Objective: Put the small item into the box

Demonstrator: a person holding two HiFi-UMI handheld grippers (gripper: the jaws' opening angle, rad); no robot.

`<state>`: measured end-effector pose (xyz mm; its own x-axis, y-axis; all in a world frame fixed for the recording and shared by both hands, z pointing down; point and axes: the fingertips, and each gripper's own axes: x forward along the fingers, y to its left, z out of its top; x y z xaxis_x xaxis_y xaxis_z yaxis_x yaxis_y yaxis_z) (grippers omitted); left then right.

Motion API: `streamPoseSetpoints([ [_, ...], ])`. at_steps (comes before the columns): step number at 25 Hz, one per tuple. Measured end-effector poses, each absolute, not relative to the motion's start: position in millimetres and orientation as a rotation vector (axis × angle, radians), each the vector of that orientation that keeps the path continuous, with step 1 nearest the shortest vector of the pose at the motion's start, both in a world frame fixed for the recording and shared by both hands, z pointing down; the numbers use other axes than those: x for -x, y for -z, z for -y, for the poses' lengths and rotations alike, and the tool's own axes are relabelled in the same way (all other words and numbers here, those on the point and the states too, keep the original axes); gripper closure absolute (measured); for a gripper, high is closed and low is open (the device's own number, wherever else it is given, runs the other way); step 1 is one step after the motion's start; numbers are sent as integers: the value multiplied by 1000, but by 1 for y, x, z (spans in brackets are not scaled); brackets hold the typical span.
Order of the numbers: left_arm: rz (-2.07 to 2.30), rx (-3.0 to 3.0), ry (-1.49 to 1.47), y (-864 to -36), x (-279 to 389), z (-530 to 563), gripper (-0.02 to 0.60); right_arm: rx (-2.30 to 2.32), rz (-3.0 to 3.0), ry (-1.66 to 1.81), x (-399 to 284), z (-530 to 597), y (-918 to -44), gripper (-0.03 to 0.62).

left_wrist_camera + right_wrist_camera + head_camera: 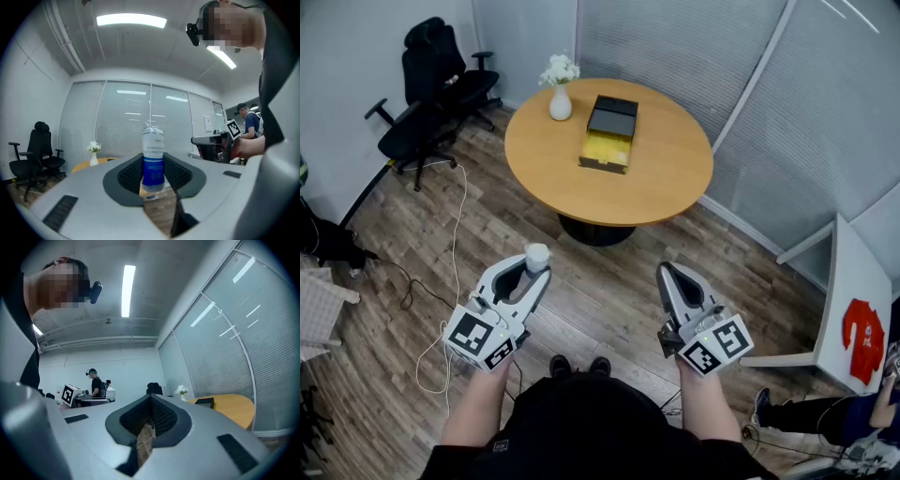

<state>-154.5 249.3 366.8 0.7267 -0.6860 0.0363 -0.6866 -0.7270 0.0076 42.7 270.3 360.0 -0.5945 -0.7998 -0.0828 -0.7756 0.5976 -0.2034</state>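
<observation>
Round tabletop [666,173] with open box [609,136] — carry step.
Small bottle [153,159] clamped in left gripper [536,269], well short of the box; right gripper [665,274] closed, empty — next: walk up, lower it inside.

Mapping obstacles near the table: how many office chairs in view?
2 office chairs, both left of the round table: far chair by the wall, near chair beside it. Others may be out of frame.

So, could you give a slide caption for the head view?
Left gripper holds a small bottle, right gripper empty, facing a round table with an open box.
</observation>
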Motion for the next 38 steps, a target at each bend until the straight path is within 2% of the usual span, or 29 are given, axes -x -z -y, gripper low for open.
streamPoseSetpoints([
  [11, 1153, -2856, -90, -374, 135, -247, 448, 1295, -2662, 218, -52, -275, -359, 559],
  [22, 1155, -2915, -79, -355, 82, -240, 448, 1215, -2707, 135, -72, -288, -348, 559],
  [29, 1139, -2873, -97, -369, 77, -233, 448, 1228, -2664, 206, -94, -276, -360, 557],
  [38, 1134, -2783, -108, -405, 98, -178, 448, 1229, -2685, 276, -85, -220, -376, 557],
])
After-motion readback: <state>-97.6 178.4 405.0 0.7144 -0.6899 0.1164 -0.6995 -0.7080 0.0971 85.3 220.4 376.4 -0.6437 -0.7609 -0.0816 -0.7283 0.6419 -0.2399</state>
